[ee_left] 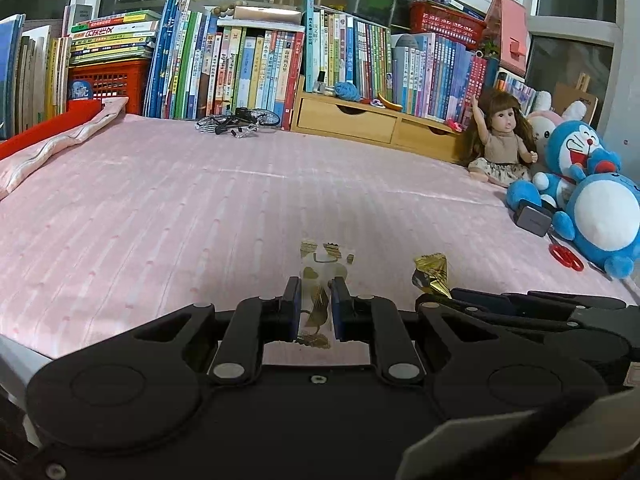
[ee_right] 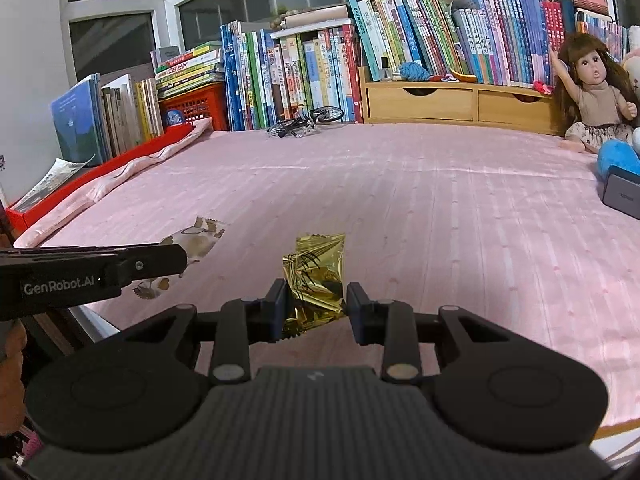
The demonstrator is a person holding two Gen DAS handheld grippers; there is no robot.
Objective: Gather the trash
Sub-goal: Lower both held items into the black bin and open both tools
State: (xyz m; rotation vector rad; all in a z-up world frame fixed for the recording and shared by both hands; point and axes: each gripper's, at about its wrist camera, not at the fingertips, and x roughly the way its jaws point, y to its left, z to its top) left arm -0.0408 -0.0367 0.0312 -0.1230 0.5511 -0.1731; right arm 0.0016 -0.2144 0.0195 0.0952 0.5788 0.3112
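Near the bed's (ee_left: 200, 200) edge, my left fingers (ee_left: 316, 304) pinched a clear wrapper (ee_left: 320, 264), my right fingers (ee_right: 316, 312) clamped a gold wrapper (ee_right: 316, 268); neither was binned yet.

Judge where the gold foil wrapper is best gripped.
Grip the gold foil wrapper at its crumpled near end, coming from the bed's near edge as the right gripper does: that end bunches up thick, while the far end lies flat and thin.
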